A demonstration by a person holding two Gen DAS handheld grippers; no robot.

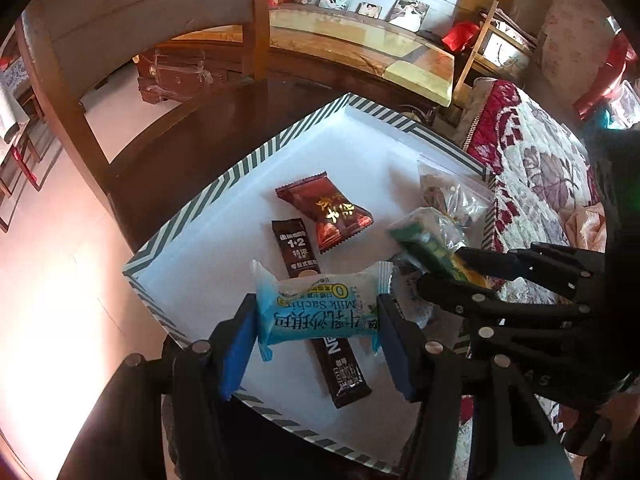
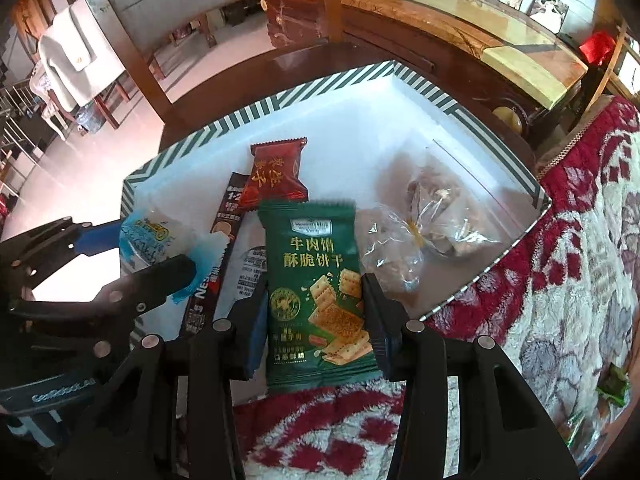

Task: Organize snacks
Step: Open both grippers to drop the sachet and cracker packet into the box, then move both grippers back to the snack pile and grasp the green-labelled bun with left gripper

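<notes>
Both grippers hover over the striped tray (image 1: 192, 216): left gripper (image 1: 318, 316) pinching the blue milk-sachima packet (image 1: 320, 306) crosswise; right gripper (image 2: 314, 312) at three o'clock clamps the upright green beef-cracker packet (image 2: 316, 296).

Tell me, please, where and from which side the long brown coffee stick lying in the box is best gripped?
Grip the brown coffee stick across its narrow width near the far end, coming straight down. It lies flat on the floor of the striped box, and that end is probably the easiest: the blue milk packet in the left gripper covers its middle.
</notes>
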